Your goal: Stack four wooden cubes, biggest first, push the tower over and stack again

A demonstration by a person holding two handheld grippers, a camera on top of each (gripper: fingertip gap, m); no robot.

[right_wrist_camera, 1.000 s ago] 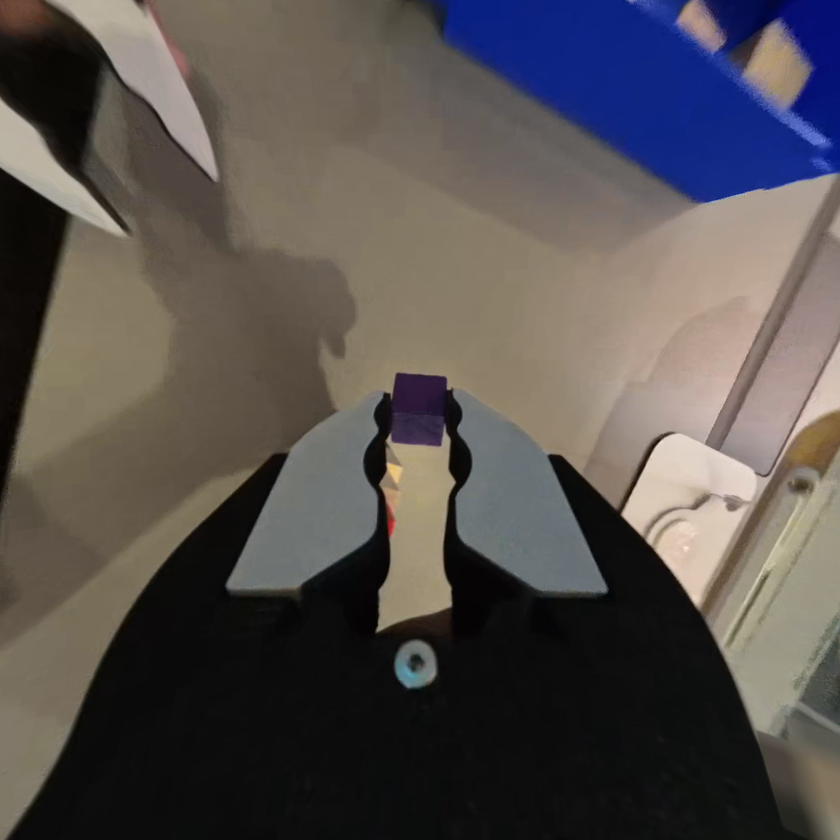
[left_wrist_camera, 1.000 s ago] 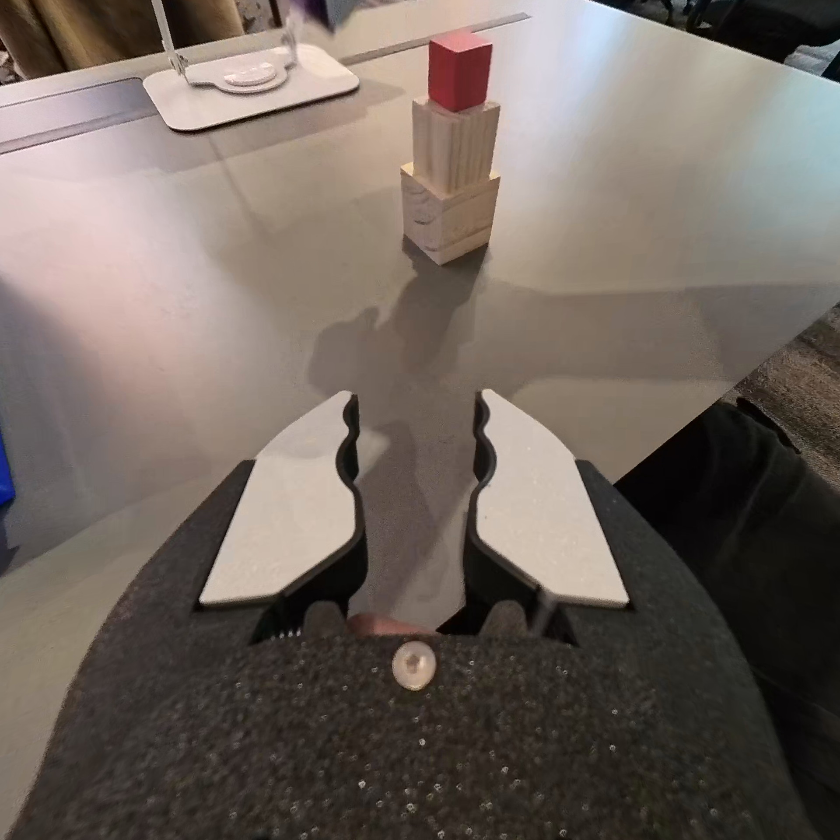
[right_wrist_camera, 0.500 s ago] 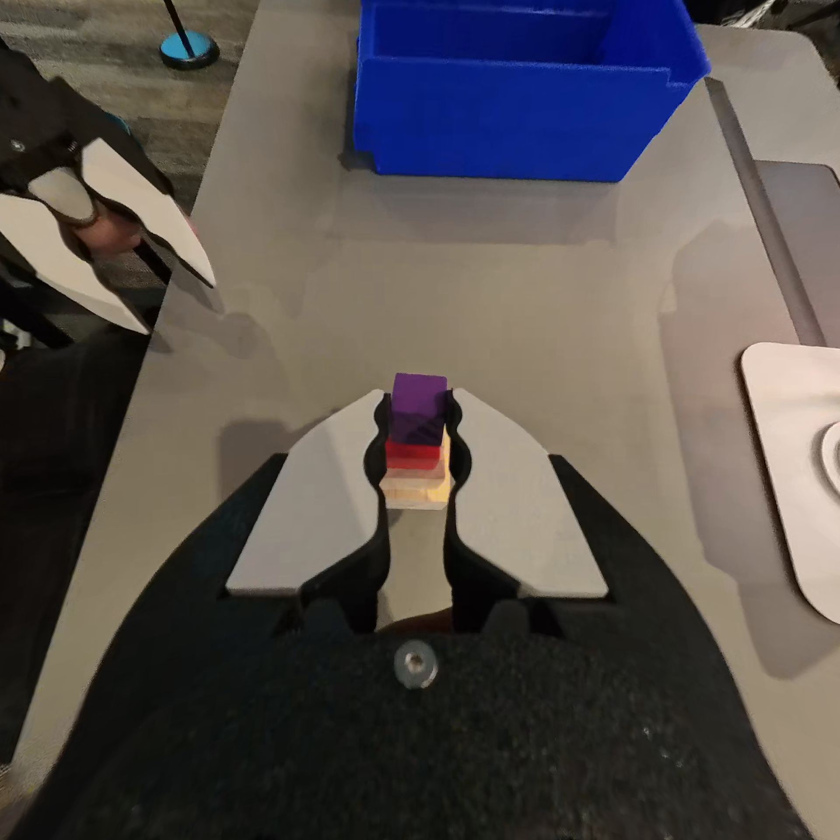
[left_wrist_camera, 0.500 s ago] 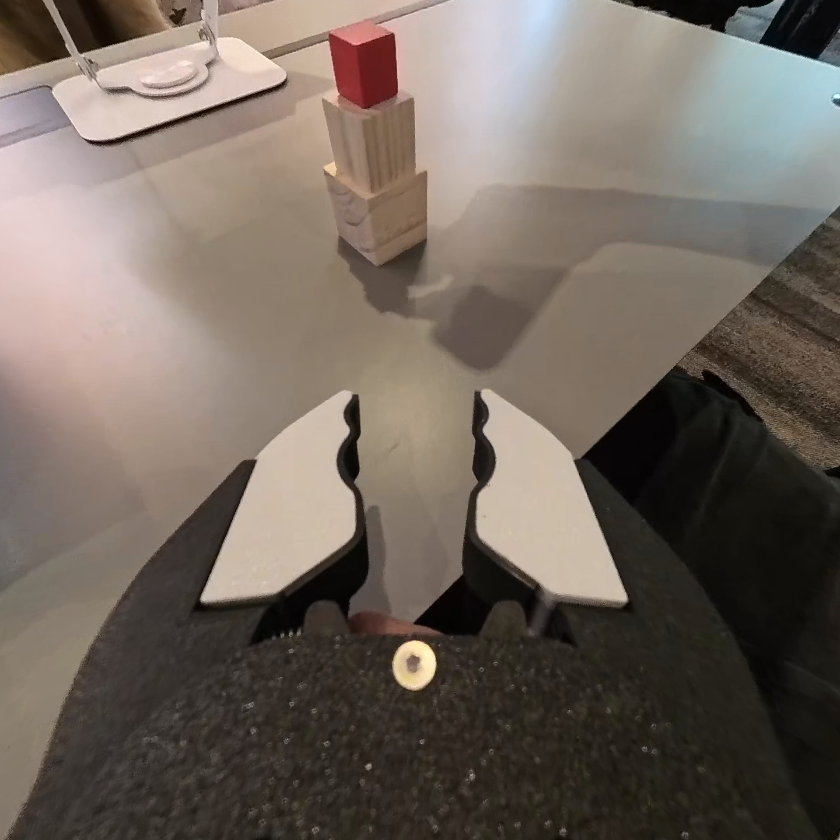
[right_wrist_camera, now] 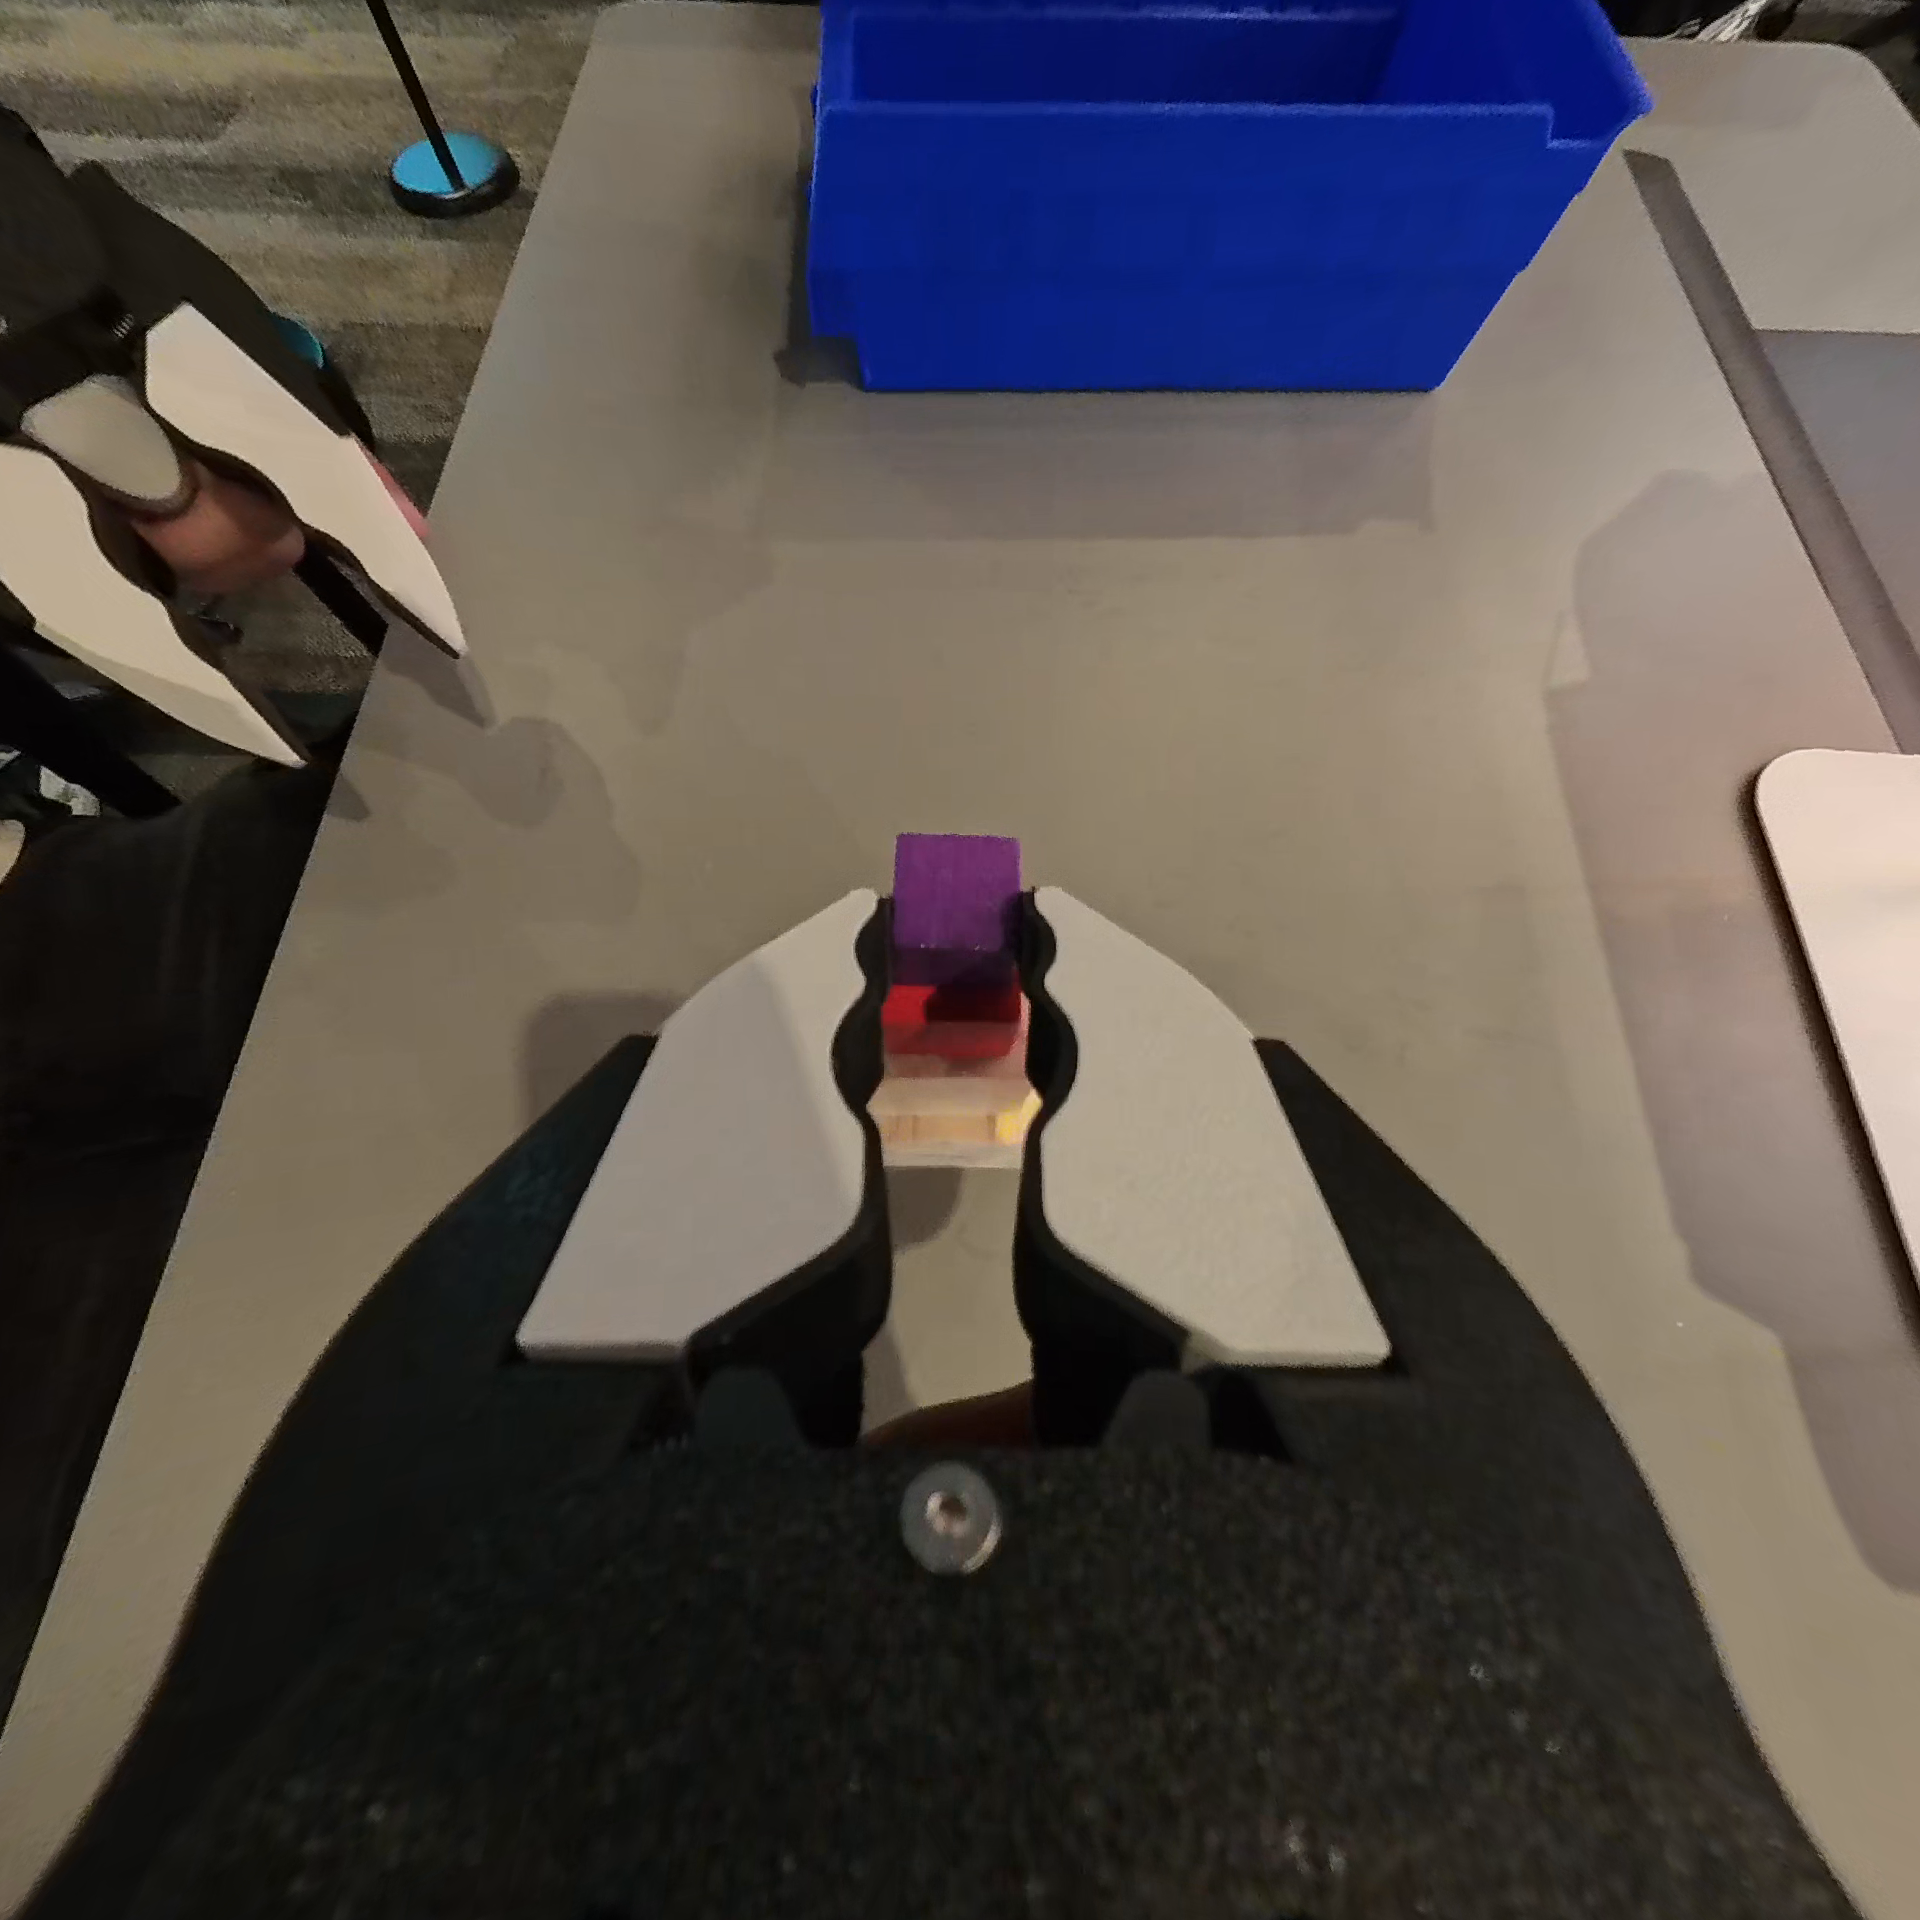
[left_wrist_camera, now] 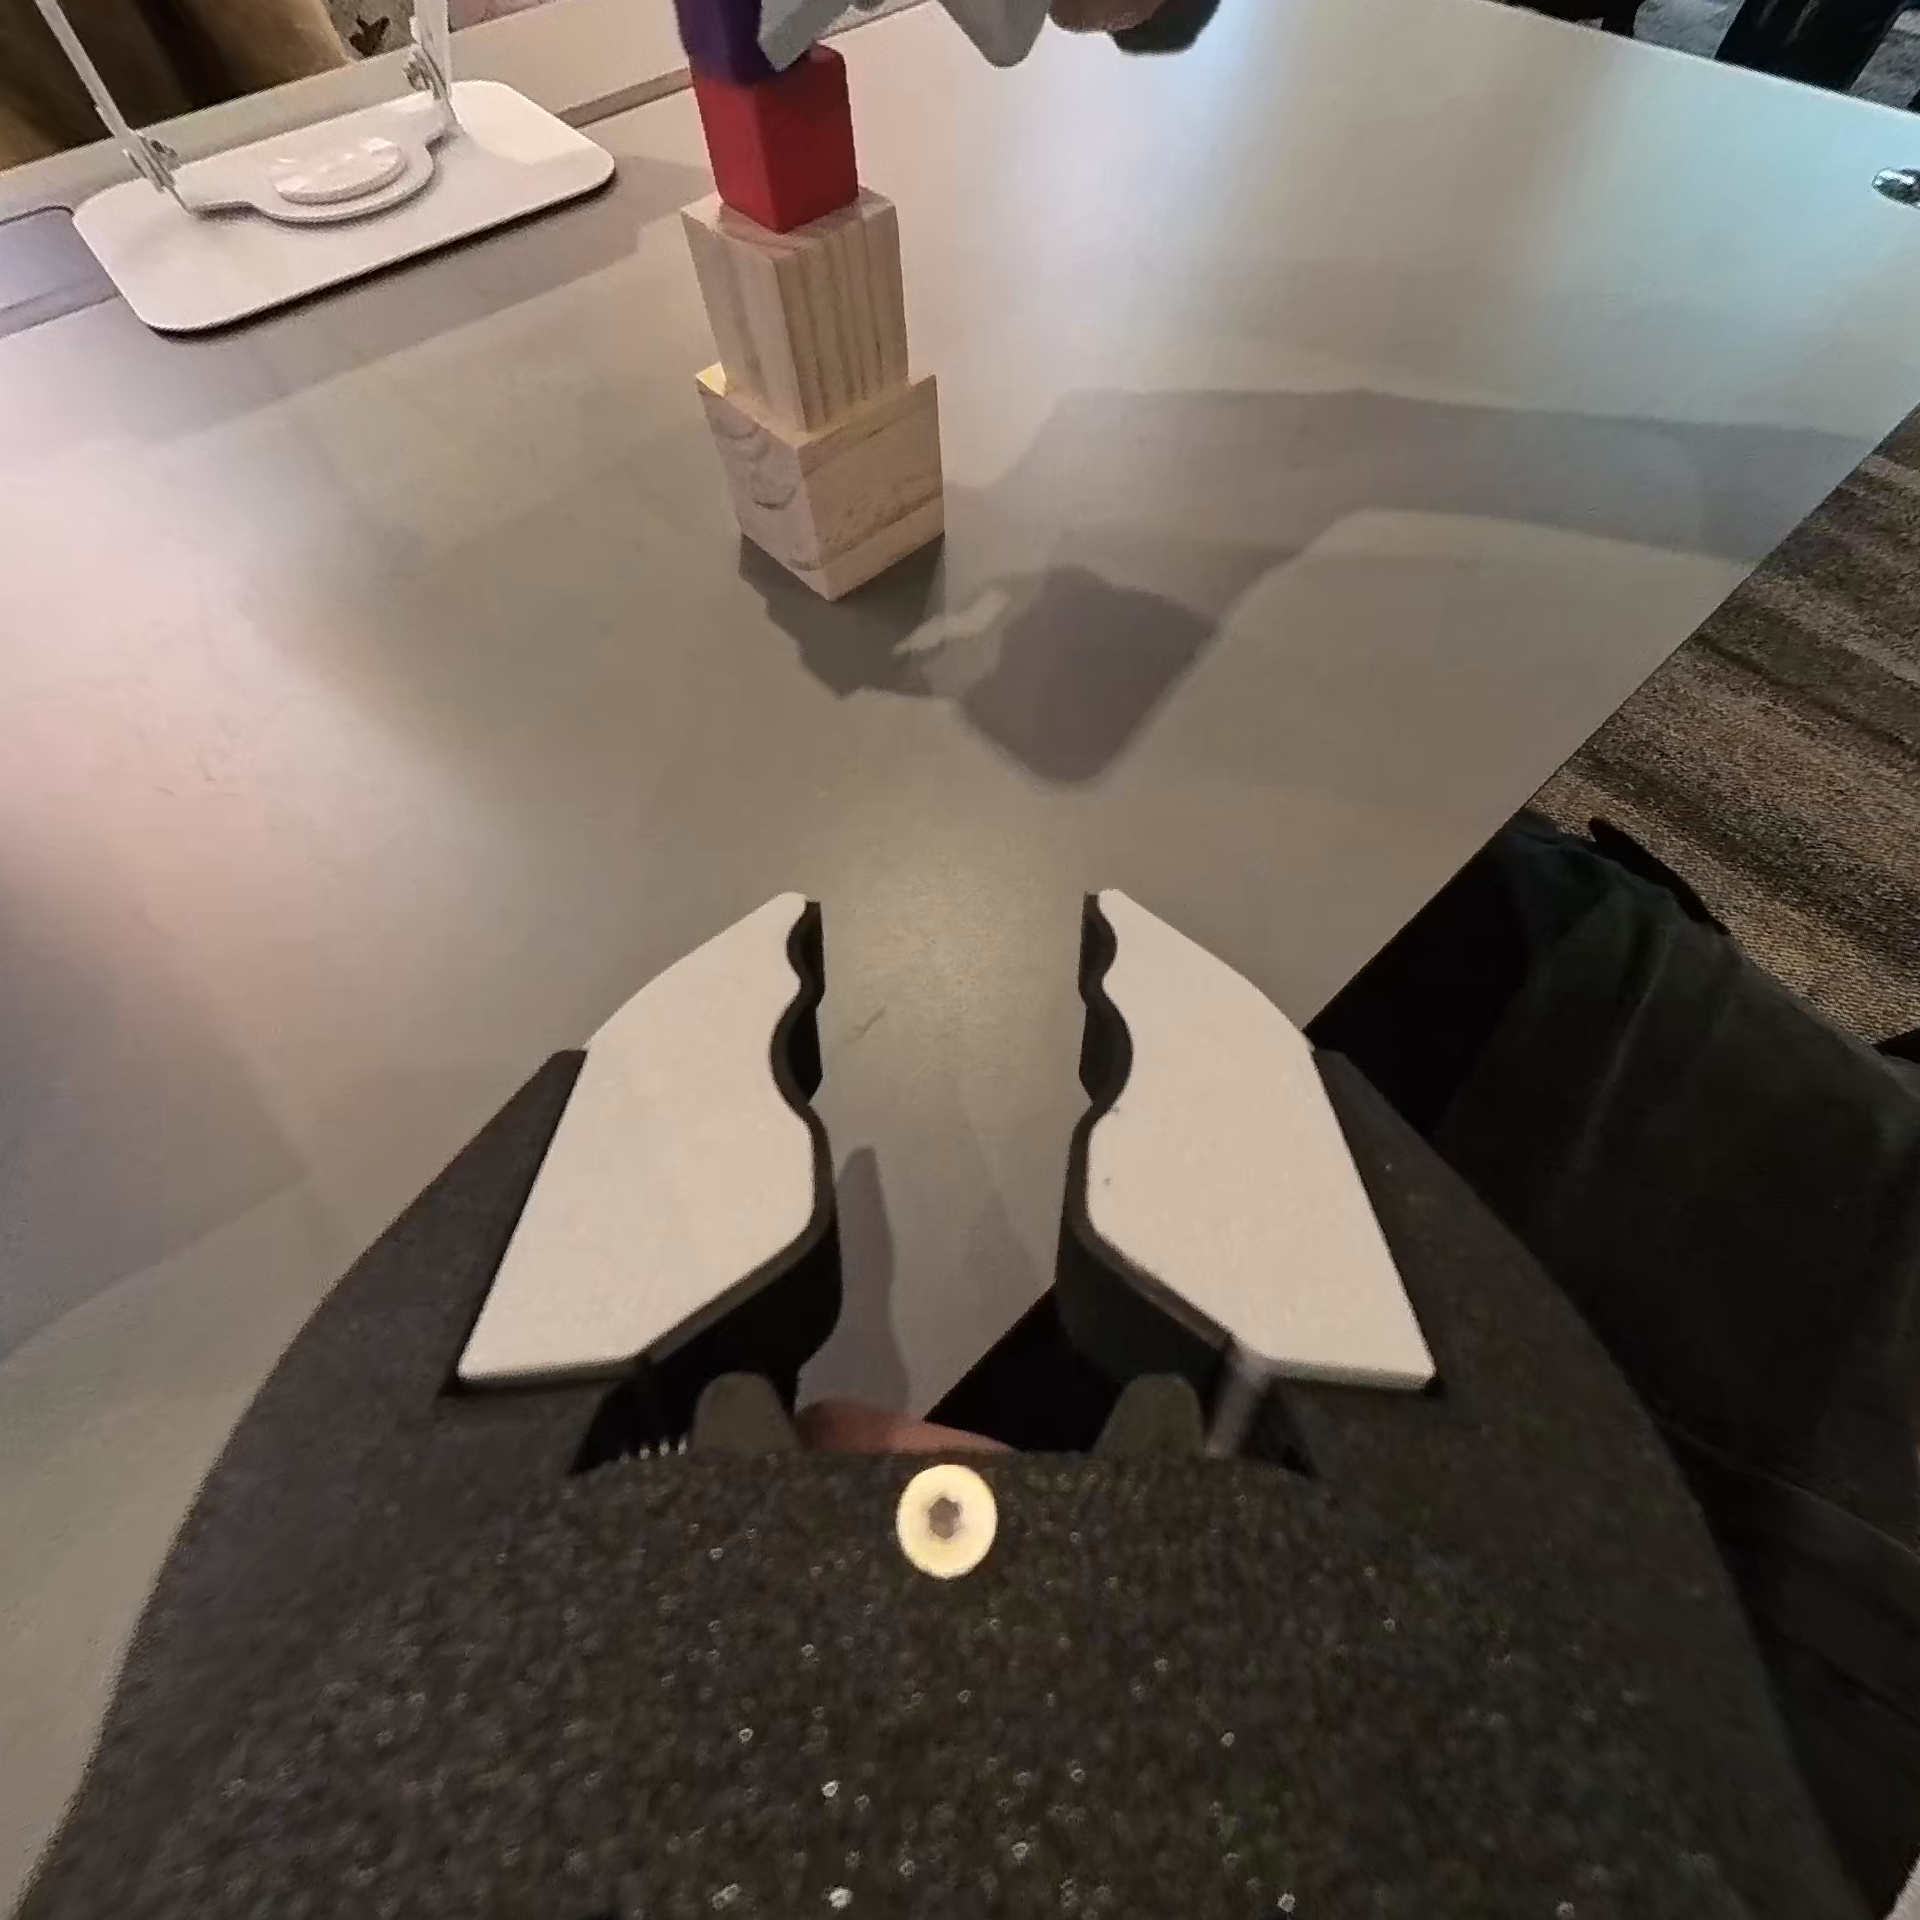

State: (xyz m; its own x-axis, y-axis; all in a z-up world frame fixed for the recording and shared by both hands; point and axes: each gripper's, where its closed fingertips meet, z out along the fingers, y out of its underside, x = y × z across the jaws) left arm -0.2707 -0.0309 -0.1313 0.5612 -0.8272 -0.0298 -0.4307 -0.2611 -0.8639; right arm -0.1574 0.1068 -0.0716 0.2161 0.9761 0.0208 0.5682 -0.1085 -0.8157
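Observation:
A tower stands on the grey table (left_wrist_camera: pixel 416 727): a big pale wooden cube (left_wrist_camera: pixel 831 488) at the bottom, a smaller pale cube (left_wrist_camera: pixel 805 312) on it, then a red cube (left_wrist_camera: pixel 779 140). My right gripper (right_wrist_camera: pixel 956 914) is shut on a small purple cube (right_wrist_camera: pixel 954 894) and holds it on or just above the red cube (right_wrist_camera: pixel 945 1023). The purple cube (left_wrist_camera: pixel 727 42) shows at the top edge of the left wrist view, between the right gripper's fingers (left_wrist_camera: pixel 800 26). My left gripper (left_wrist_camera: pixel 948 914) is open and empty, low over the table's near edge, well short of the tower.
A blue bin (right_wrist_camera: pixel 1195 208) stands at the far end of the table. A white plate-like stand base (left_wrist_camera: pixel 343 197) lies behind the tower, also at the right edge (right_wrist_camera: pixel 1849 935) in the right wrist view. A person's dark-clothed leg (left_wrist_camera: pixel 1662 1195) is beside the table edge. There is about 20 cm between the tips of the two grippers.
My right gripper has carried the purple cube over the tower and lowered it onto or just above the red cube. My left gripper has shifted slightly, staying open.

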